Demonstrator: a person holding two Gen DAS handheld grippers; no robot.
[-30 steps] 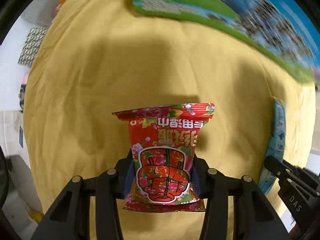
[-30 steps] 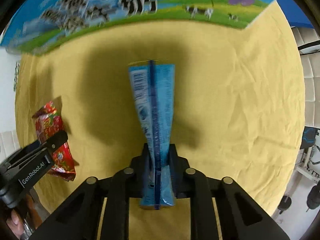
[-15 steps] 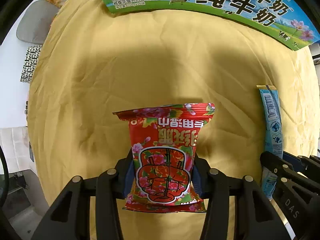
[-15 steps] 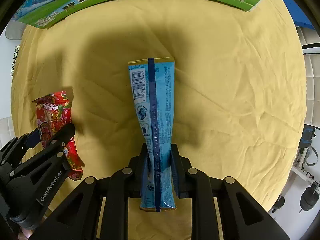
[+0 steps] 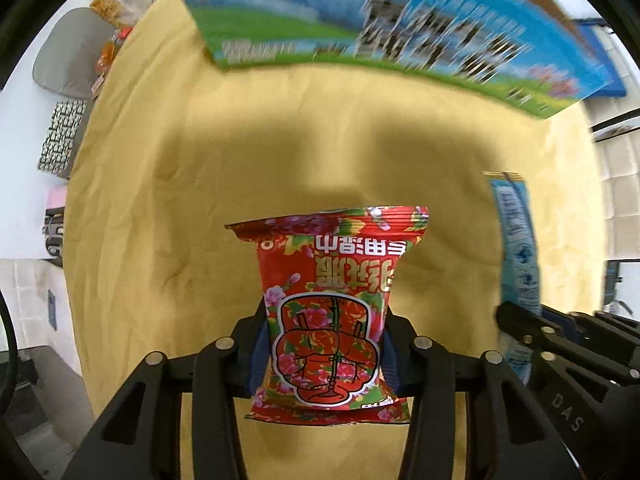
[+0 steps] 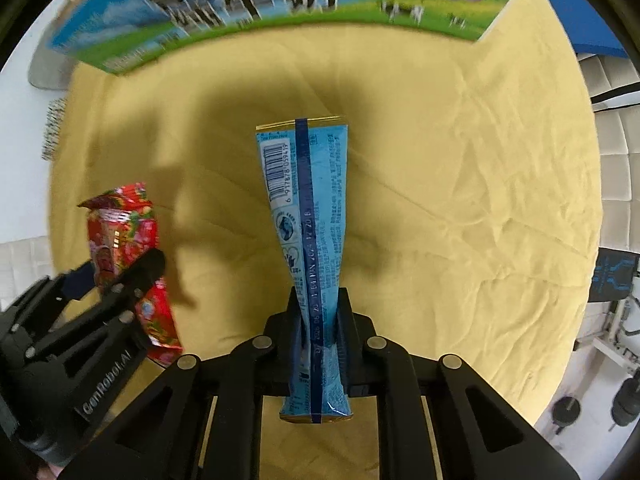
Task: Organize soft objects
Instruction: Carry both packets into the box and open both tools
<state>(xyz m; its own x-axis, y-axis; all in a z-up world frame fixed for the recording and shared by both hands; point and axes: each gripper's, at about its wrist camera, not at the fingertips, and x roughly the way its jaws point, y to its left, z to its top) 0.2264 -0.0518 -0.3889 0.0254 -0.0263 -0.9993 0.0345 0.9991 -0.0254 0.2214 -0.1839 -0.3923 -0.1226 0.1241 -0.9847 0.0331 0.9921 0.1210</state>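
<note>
My left gripper (image 5: 324,344) is shut on a red flowered snack packet (image 5: 332,292) and holds it above the yellow cloth (image 5: 180,200). My right gripper (image 6: 318,320) is shut on a long blue packet (image 6: 306,200), seam and barcode facing the camera. The blue packet also shows at the right of the left wrist view (image 5: 516,240), with the right gripper (image 5: 560,344) below it. The red packet (image 6: 120,232) and the left gripper (image 6: 104,292) show at the left of the right wrist view.
A large milk carton box (image 5: 400,28) printed with blue sky and green meadow stands at the far edge of the cloth; it also shows in the right wrist view (image 6: 280,4). Off the cloth at far left lie a grey pad (image 5: 68,56), snack packets (image 5: 112,4) and a patterned item (image 5: 60,140).
Both grippers have moved toward the milk carton box, which now looks larger and blurred. Each still holds its packet the same way.
</note>
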